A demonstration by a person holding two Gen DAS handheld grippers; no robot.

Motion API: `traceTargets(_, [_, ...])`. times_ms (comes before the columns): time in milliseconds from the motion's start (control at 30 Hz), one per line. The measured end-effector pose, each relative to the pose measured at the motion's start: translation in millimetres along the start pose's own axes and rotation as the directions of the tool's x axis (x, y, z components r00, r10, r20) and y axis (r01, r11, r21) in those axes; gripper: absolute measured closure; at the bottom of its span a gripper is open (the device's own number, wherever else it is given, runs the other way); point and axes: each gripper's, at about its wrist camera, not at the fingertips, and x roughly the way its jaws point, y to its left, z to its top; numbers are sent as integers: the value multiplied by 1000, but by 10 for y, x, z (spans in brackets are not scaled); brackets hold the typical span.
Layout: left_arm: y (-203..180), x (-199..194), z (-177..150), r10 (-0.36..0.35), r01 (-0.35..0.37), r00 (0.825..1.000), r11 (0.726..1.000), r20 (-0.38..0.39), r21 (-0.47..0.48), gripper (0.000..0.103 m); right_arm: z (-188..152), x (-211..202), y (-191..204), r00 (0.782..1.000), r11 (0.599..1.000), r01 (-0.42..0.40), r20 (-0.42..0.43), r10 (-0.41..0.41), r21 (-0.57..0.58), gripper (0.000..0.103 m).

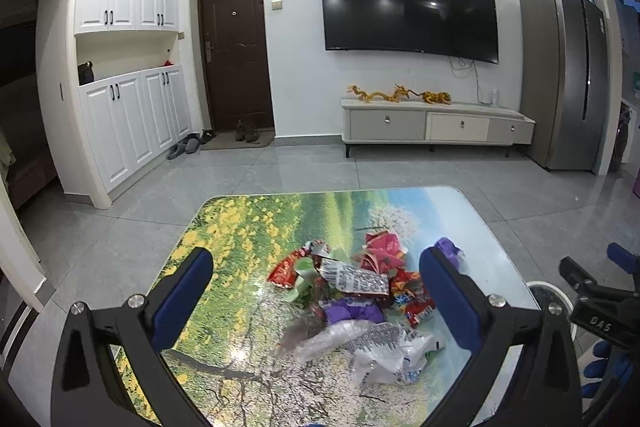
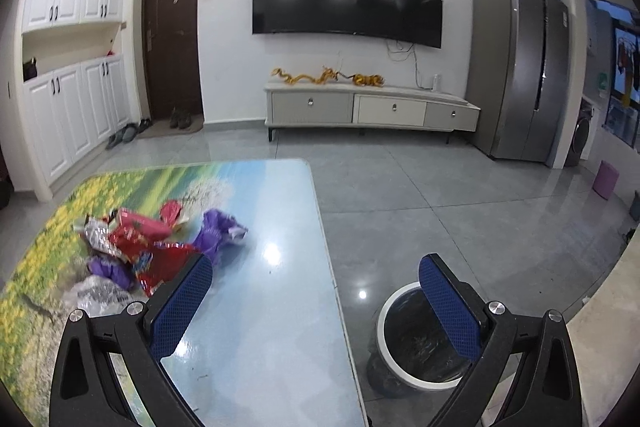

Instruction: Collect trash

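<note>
A pile of crumpled wrappers [image 1: 360,291], red, purple, silver and clear plastic, lies on a table with a landscape print [image 1: 240,227]. My left gripper [image 1: 316,275] is open and empty, its blue pads either side of the pile, hovering above it. My right gripper [image 2: 316,279] is open and empty over the table's right edge [image 2: 328,267]; the pile [image 2: 148,247] lies to its left. A round bin with a white rim and black liner [image 2: 412,339] stands on the floor below the right fingertip. The bin's rim [image 1: 548,297] and the right gripper [image 1: 592,291] show in the left wrist view.
Grey tiled floor [image 2: 440,207] surrounds the table. A TV stand [image 1: 436,125], a wall TV [image 1: 412,5], a fridge [image 1: 564,75] and white cabinets [image 1: 128,123] line the far walls. A purple stool [image 2: 606,179] stands at the right.
</note>
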Motion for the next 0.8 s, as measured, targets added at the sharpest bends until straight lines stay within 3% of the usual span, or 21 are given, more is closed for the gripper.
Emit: traceTargets(800, [279, 11, 26, 56, -54, 998, 996, 32, -75, 0, 87, -19, -7, 1000, 1000, 22, 8, -22, 10, 0])
